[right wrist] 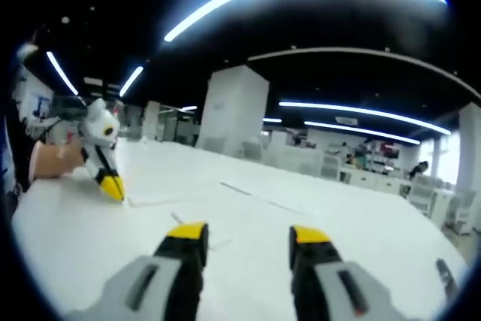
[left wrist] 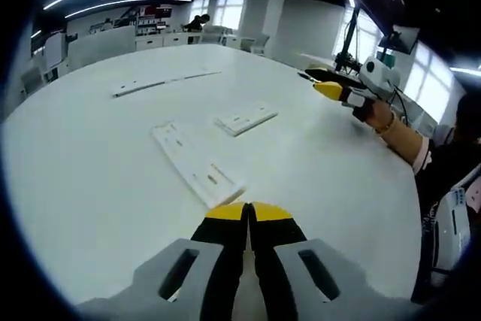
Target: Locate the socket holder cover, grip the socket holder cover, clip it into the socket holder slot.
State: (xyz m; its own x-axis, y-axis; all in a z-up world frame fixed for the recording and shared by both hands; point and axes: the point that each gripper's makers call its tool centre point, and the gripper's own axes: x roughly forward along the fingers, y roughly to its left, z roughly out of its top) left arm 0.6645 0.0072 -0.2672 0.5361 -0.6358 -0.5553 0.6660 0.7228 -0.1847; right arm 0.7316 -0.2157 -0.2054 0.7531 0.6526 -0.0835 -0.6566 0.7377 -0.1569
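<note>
We log the left gripper, jaws pressed together and empty, just short of a long white strip. Beyond its tips lies a smaller white cover. Our right gripper stands wide apart above the white table, holding nothing.

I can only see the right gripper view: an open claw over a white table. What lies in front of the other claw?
Observer: A long white strip lies flat on the table, just ahead of the left claw.
Operator: Is that claw holding it?
Observer: No, its jaws are shut together with nothing between them.
Operator: Anything else nearby?
Observer: A shorter white piece lies beyond the strip, apart from it.
</note>
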